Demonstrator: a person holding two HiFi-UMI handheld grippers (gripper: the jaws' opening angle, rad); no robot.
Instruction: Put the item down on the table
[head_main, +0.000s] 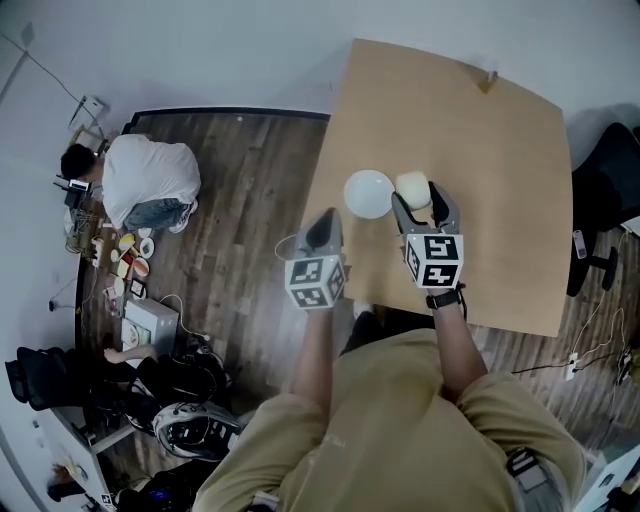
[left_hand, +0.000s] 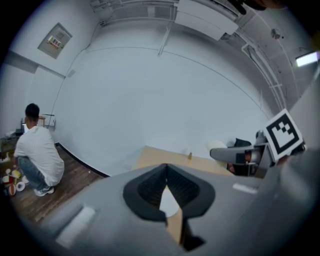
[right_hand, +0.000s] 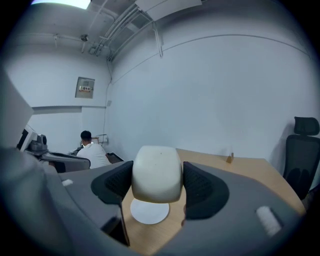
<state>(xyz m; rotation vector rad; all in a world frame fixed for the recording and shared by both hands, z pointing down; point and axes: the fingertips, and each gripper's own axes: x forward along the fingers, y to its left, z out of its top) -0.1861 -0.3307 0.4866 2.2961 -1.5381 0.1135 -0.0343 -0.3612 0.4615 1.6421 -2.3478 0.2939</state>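
Cream-coloured rounded block (right_hand: 156, 172) is the item to be put down, and it is not down yet. The right gripper (head_main: 418, 196) pinches it by two opposite sides, with its dark pads pressed flat against it. The right gripper view shows it hanging clear of the wooden surface (head_main: 480, 150), with bare wood and a white round plate (head_main: 368, 193) visible under its lower face. From the head view the block sits over the part of the surface nearer the person and toward its left edge, just beside the plate on the plate's right. How high it is carried cannot be read from these views. The left gripper (head_main: 326, 218) is pressed together at the tips with nothing between them and is held off the left edge of the surface, so it appears to play no part in this step. By my reading the carry to the surface is done, and the whole placing is left. That means lowering the block until its underside rests on the wood or on the plate, spreading the right gripper, and drawing it clear. A small brown object (head_main: 488, 78) stands at the far edge, well apart from all this.
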